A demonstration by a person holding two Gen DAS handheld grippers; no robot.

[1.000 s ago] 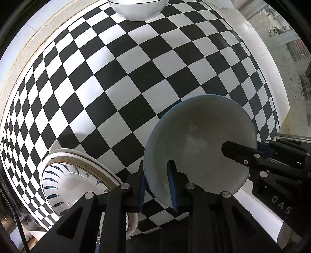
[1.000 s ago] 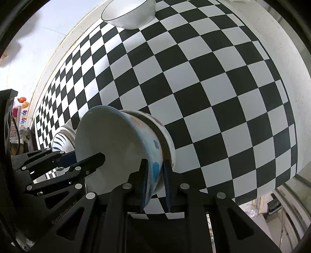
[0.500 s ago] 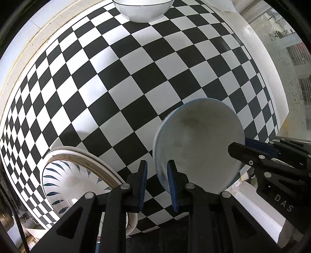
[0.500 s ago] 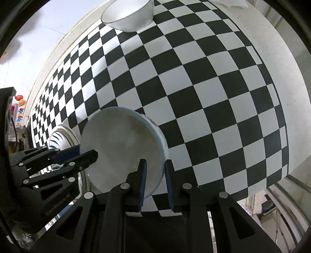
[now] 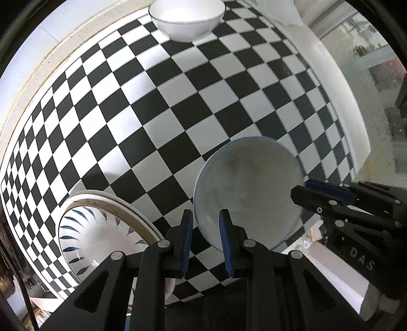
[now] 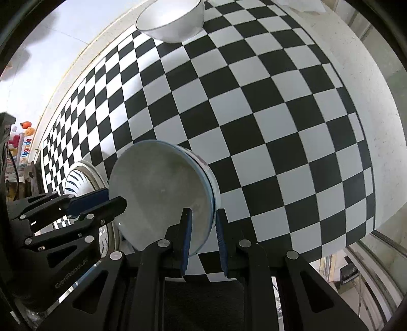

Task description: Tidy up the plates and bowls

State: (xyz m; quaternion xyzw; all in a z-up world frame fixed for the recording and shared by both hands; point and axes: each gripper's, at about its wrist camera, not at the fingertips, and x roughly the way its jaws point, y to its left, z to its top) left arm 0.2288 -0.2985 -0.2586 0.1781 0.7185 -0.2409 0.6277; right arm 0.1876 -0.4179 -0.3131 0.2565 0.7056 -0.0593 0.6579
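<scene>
Glossy round bowl (image 5: 248, 189) on checkered tablecloth (image 5: 142, 107)

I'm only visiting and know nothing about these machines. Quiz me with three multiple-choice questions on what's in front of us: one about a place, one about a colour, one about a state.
1. Where is the white bowl?
A. on the floor
B. at the far end of the checked cloth
C. in a gripper

2. The cloth's checks are:
A. red and white
B. black and white
C. blue and white

3. The blue-rimmed bowl is:
A. upside down on the cloth
B. standing free
C. gripped at its rim

B: it stands alone, far up the cloth.
B: the squares are black and white.
C: the left gripper and the right gripper both pinch its rim.
</scene>
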